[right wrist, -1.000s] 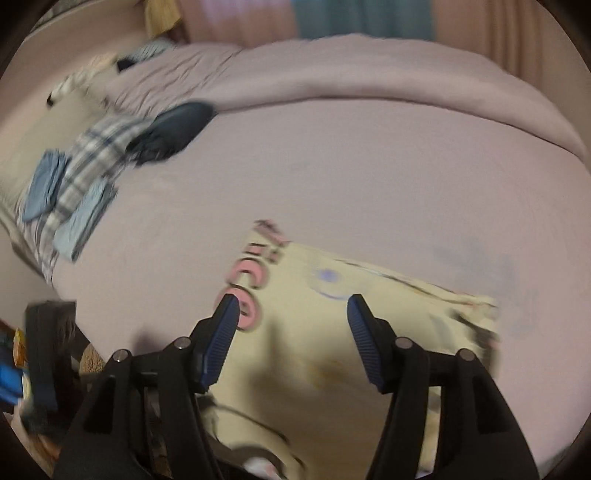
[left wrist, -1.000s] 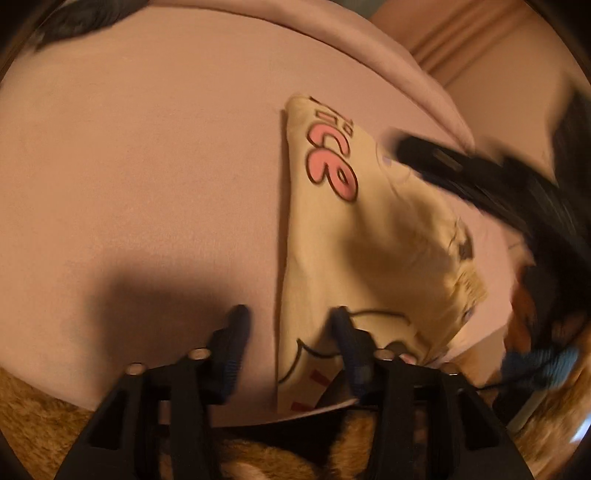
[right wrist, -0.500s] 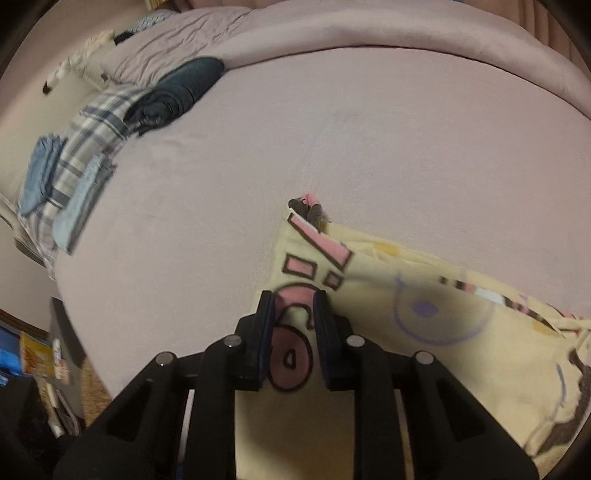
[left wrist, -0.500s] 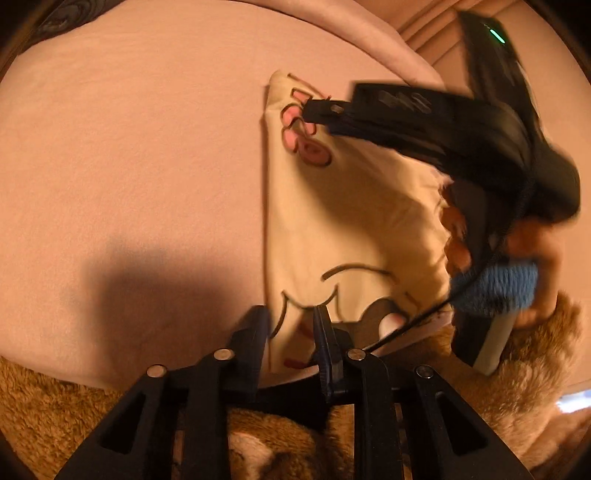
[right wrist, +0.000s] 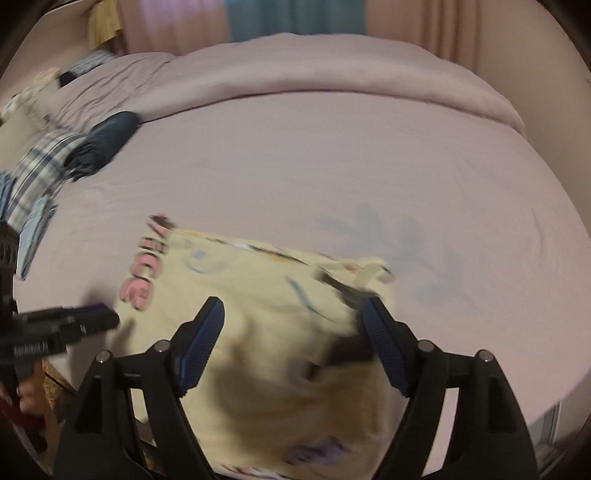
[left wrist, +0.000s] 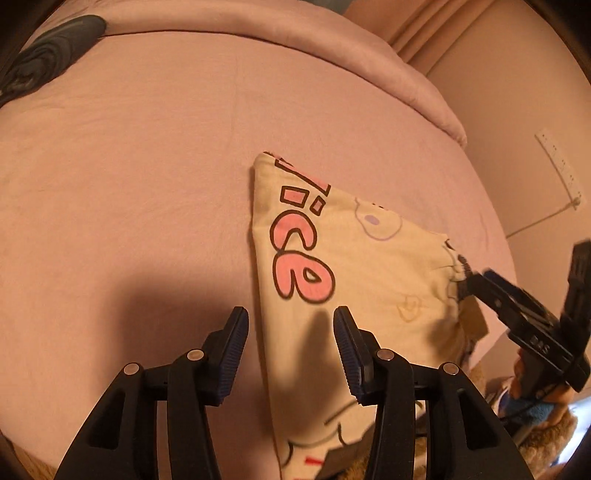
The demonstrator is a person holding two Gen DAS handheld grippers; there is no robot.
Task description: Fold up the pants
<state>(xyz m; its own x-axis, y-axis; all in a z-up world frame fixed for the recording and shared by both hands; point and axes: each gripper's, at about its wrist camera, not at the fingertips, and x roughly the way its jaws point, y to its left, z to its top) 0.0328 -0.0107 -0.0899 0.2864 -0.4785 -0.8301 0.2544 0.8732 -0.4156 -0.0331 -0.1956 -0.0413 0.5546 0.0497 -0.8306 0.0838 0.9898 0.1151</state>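
Folded cream pants (left wrist: 354,280) with pink lettering lie flat on the pink bedsheet (left wrist: 129,192), near the bed's front edge. My left gripper (left wrist: 290,326) hovers over their left folded edge. Its jaws are opening, and the cloth lies under the gap with neither pad pressing on it. In the blurred right wrist view the pants (right wrist: 258,291) spread below my right gripper (right wrist: 293,319). Its jaws are opening wide, with nothing pinched. The right gripper (left wrist: 517,317) also shows at the pants' right corner, and the left gripper (right wrist: 70,325) at the left.
A rolled duvet (right wrist: 332,70) runs along the back of the bed. A dark folded garment (right wrist: 103,144), plaid cloth (right wrist: 37,170) and blue pieces (right wrist: 33,229) lie at the left. A brown fuzzy rug (left wrist: 546,428) is below the bed's edge. Curtains (right wrist: 295,18) hang behind.
Half a second ago both grippers were nearly shut on the pants, the right one at the lettered corner. Both have since let go and opened. The right one swung back toward the right side.
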